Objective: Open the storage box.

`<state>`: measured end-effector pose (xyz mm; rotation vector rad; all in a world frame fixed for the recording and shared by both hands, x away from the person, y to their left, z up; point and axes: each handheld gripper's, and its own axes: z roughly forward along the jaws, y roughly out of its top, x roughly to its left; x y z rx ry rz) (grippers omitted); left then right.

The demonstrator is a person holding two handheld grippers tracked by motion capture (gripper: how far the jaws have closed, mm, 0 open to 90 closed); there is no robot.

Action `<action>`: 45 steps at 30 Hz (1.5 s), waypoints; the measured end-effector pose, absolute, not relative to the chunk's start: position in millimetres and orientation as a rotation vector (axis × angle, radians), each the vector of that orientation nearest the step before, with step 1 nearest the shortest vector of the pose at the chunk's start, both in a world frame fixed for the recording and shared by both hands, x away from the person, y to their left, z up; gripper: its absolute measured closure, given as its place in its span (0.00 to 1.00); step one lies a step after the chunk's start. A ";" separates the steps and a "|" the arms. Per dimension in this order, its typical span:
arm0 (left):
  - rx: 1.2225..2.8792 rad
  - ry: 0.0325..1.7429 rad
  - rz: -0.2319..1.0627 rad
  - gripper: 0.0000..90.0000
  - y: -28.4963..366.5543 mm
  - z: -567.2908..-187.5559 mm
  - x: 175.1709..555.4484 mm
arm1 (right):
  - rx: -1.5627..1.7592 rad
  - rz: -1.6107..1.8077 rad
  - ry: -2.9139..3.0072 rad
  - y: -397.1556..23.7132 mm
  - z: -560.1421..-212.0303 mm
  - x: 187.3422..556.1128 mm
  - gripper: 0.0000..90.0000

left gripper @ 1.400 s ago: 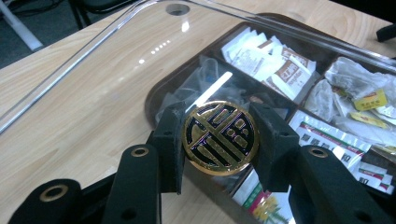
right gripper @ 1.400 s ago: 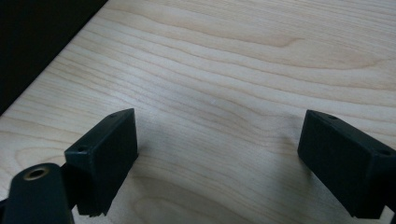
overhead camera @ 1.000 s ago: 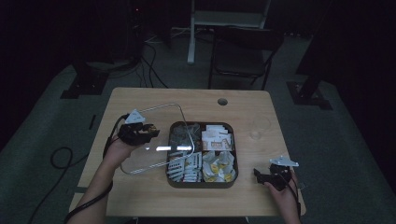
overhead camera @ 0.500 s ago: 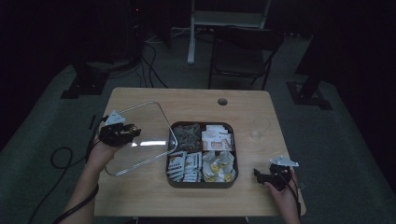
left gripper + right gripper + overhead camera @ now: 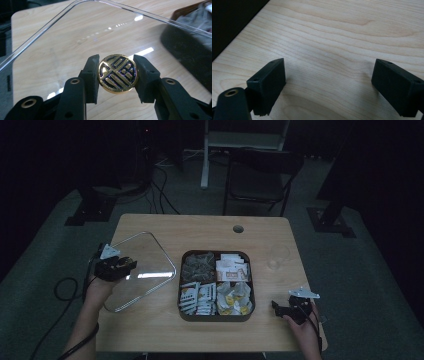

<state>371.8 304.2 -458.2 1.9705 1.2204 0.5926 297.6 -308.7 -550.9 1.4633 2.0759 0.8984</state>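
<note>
Left gripper (image 5: pixel 120 266) clamped on the round gold knob (image 5: pixel 117 73) of a clear lid (image 5: pixel 142 270), jaws pressing the knob from 9 and 3 o'clock in the left gripper view, dark blue pattern on the knob's face squarely between the pads. Seen through the transparent pane there: pale wood grain of the table (image 5: pixel 62 47), with the lid's raised rim running off toward 12 and 2 o'clock. From the high view, lid at the left part of the table (image 5: pixel 260 240), its near edge hanging past the table's left side, its far corner pointing to about 1 o'clock; gripper at the lid's 9 o'clock side, hand and forearm reaching up from 7 o'clock. Just beside the lid, at its 3 o'clock, a dark square tray (image 5: pixel 216 312) with four compartments holding packets, uncovered, apart from the lid's edge. Right gripper (image 5: pixel 283 308) released, jaws spread wide with nothing but bare tabletop (image 5: pixel 332 45) between them in the right gripper view; placed at the tray's 4 o'clock, near the table's front right corner, well apart from the lid.
</note>
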 end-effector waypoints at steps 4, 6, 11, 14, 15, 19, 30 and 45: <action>1.949 1.276 0.595 0.67 309.4 -475.5 374.5 | 1.463 0.898 2.076 -308.7 -550.9 297.6 0.13; 1.942 1.299 0.593 0.67 309.6 -482.5 376.6 | 1.462 0.898 2.076 -308.7 -550.9 297.7 0.13; 1.932 1.341 0.593 0.67 306.9 -499.0 382.1 | 1.463 0.898 2.076 -308.7 -550.9 297.6 0.13; 1.935 1.356 0.595 0.67 303.7 -506.5 385.2 | 1.462 0.898 2.076 -308.7 -550.9 297.7 0.13; 1.931 1.360 0.597 0.67 302.8 -508.7 386.1 | 1.463 0.899 2.076 -308.7 -550.9 297.6 0.13; 1.937 1.371 0.591 0.66 300.7 -514.7 392.1 | 1.462 0.899 2.076 -308.7 -550.9 297.7 0.13; 1.919 1.402 0.601 0.66 298.0 -521.4 404.4 | 1.463 0.899 2.076 -308.7 -550.9 297.7 0.13; 1.940 1.383 0.611 0.66 283.3 -532.9 414.8 | 1.462 0.899 2.076 -308.7 -550.9 297.6 0.13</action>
